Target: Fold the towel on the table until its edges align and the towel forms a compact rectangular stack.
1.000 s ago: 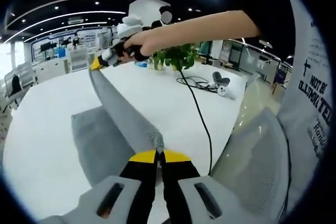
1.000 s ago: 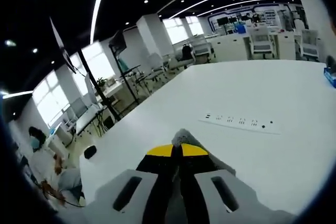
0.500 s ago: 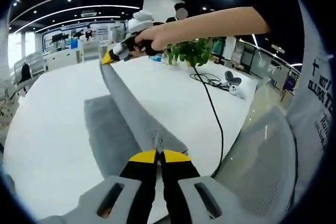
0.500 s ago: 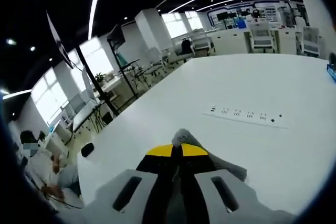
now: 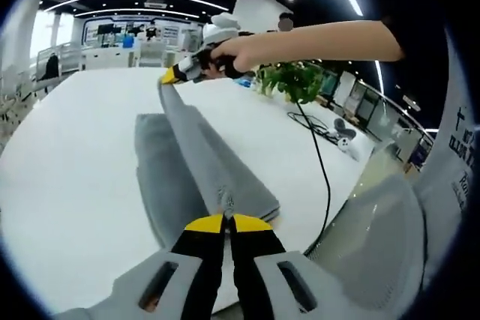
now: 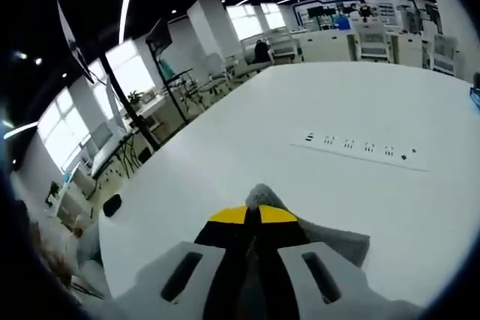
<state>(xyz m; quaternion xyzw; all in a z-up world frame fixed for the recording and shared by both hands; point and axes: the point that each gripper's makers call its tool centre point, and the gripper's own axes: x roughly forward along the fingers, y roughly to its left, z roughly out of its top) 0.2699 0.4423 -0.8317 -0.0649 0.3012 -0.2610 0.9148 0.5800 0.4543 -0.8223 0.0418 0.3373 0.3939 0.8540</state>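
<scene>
Two handheld grippers lift a grey towel [image 5: 187, 162] above a white table [image 5: 67, 185].

The left gripper [image 5: 226, 220] and right gripper [image 5: 169, 77] each pinch a towel corner, its far half lying flat on the table.

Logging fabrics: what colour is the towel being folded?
Plain grey towel, clearest in the left gripper view.

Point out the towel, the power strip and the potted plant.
towel [image 5: 169, 177], left gripper view, flat lower layer on the table
power strip [image 6: 358, 145], right gripper view, middle of the socket row
potted plant [image 5: 294, 82], left gripper view, the leaves
</scene>
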